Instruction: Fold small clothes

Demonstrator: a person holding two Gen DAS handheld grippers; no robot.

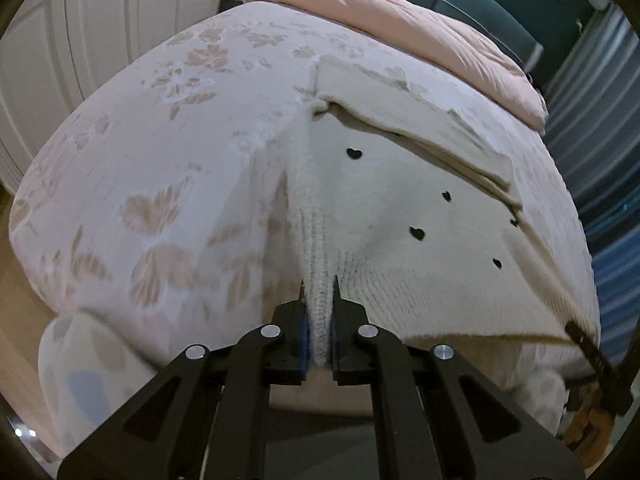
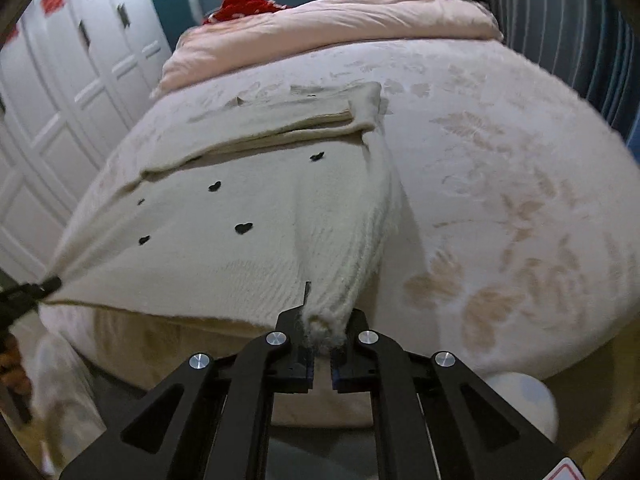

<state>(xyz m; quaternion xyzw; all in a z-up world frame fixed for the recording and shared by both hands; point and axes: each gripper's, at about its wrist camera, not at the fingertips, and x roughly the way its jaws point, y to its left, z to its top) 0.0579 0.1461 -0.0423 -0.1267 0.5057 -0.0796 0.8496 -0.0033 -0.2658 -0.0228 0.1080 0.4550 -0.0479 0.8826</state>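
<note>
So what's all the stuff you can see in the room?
sweater: one, cream with small black hearts, spread on the bed, sleeves folded across its far part, near hem lifted at both corners
bedspread: one, pale pink with flowers, covering the bed
quilt: one, pink, folded at the bed's far end
red thing: one, behind the quilt, too hidden to name
wardrobe doors: white, beside the bed
left gripper: black, fingers shut on one hem corner
right gripper: black, fingers shut on the other corner

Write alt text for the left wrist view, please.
The left gripper pinches the ribbed hem of a cream sweater dotted with black hearts, spread on a floral bed. A folded pink quilt lies behind.
</note>
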